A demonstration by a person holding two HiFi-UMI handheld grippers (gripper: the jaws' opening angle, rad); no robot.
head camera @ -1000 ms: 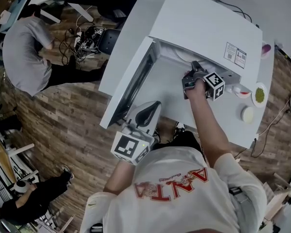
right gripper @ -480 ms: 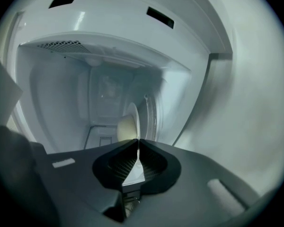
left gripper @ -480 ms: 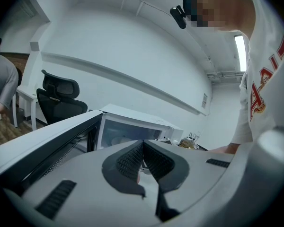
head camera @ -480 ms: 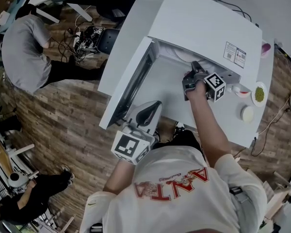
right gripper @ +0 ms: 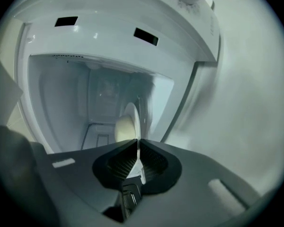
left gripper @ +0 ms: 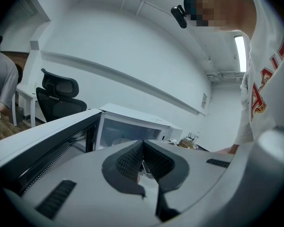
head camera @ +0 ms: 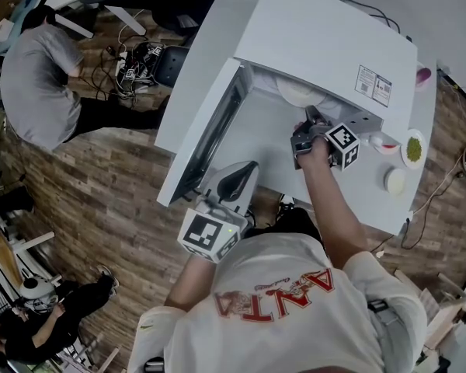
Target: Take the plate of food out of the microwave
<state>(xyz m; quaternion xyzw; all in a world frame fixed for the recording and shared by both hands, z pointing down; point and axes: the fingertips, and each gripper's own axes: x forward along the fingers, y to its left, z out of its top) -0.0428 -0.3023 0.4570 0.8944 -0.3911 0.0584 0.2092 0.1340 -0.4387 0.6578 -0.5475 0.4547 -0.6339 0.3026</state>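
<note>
Head view: right gripper (head camera: 309,117) reaches forward, fingers clamped on the plate (head camera: 297,92); left gripper (head camera: 245,173) low, fingers together.

the microwave (head camera: 326,45) has a smooth white painted shell and a glossy cavity, the plate (right gripper: 133,117) looks like glazed white ceramic, the right gripper (right gripper: 138,141) is matt grey plastic with ribbed black pads (right gripper: 121,164), and the floor (head camera: 101,200) is grainy wood plank.

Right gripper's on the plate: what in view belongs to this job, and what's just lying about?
Job:
microwave
its open door
plate, rim pinched by the right gripper
pale round food on it

Lying about:
dish of green food
small white dish
office chair
left gripper, shut and empty
</note>
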